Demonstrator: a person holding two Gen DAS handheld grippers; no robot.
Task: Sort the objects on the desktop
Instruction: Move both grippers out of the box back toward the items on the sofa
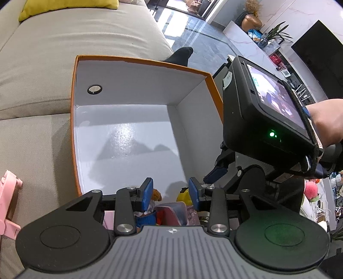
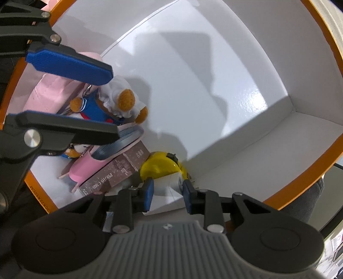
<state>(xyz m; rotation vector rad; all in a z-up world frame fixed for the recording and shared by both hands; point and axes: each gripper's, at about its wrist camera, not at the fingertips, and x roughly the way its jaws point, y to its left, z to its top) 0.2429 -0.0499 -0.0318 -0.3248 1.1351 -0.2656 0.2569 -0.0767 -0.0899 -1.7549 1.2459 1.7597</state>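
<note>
An orange-rimmed box (image 1: 141,62) with a white inside (image 2: 193,75) lies on a beige sofa. In its near corner lie a plush bear in blue (image 2: 111,105), a pink case (image 2: 49,90), a brown photo-card box (image 2: 115,171), a pink tube (image 2: 83,165) and a yellow toy (image 2: 158,165). My left gripper (image 1: 170,194) hovers open and empty over these items; its fingers (image 2: 70,64) show at upper left in the right wrist view. My right gripper (image 2: 167,194) is open over a white object (image 2: 167,186) by the yellow toy, pads not touching it.
A pink plastic object (image 1: 8,203) lies on the sofa (image 1: 64,43) left of the box. A yellow cushion (image 1: 64,6) sits at the back. The right gripper's body with its screen (image 1: 268,111) hangs over the box's right wall.
</note>
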